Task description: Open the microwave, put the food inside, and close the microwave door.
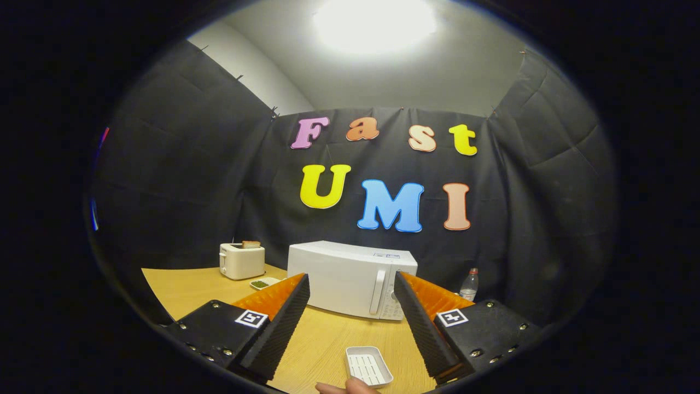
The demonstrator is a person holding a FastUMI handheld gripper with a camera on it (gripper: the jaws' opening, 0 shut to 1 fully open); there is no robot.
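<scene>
On the yellow wooden counter [328, 339]: white boxy microwave [350, 279], door closed, at 12 o'clock; white slotted rectangular tray [368, 365], empty, between wide-open, empty jaws of gripper [350, 295].

A cream-white boxy plastic toaster [241, 261] stands at the far side of the light wooden table [180, 287], with a browned slice of bread [251, 244] poking up from its top slot. Well apart from it, close to the black cloth wall, a clear plastic bottle with a red cap [469, 284] stands upright. Overhead, a bright round ceiling light [374, 23] glares against the pale grey ceiling.
</scene>
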